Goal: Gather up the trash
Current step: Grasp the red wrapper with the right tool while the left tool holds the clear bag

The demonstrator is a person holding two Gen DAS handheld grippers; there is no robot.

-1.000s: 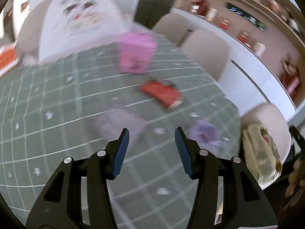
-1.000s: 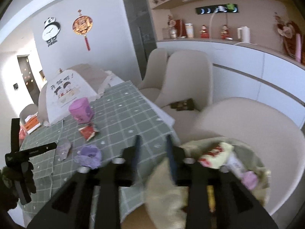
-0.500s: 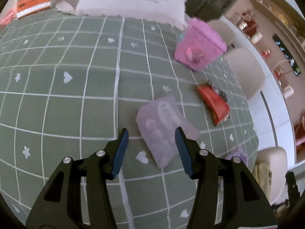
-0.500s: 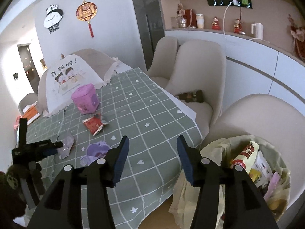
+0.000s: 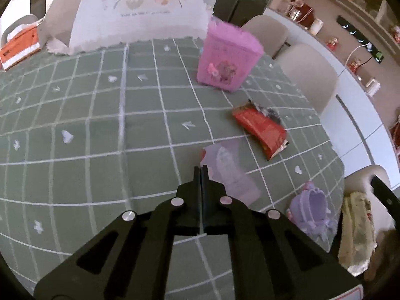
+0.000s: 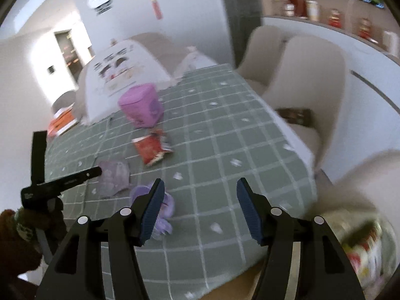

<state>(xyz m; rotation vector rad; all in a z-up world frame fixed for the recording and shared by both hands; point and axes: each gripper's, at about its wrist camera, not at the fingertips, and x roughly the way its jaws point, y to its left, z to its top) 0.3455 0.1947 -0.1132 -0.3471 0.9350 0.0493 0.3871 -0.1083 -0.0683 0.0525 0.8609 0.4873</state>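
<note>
On the green checked tablecloth [image 5: 100, 130] lie a pale purple wrapper [image 5: 230, 170], a red snack wrapper [image 5: 262, 130] and a crumpled lilac wrapper [image 5: 310, 207]. My left gripper [image 5: 201, 172] is shut with its tips at the pale purple wrapper's near left edge. It also shows in the right wrist view [image 6: 98, 171] by that wrapper [image 6: 115, 177]. My right gripper [image 6: 200, 207] is open and empty above the table's near edge, next to the lilac wrapper [image 6: 162, 207]. The red wrapper [image 6: 150, 150] lies beyond.
A pink box [image 5: 225, 62] stands behind the wrappers. A white food cover [image 5: 140, 12] and an orange box [image 5: 17, 45] sit at the far end. Beige chairs [image 6: 307, 75] line the right side. A bag of trash [image 6: 362, 245] hangs at the lower right.
My left gripper has closed at the pale purple wrapper's edge. My right gripper has swung left from the trash bag toward the table.
</note>
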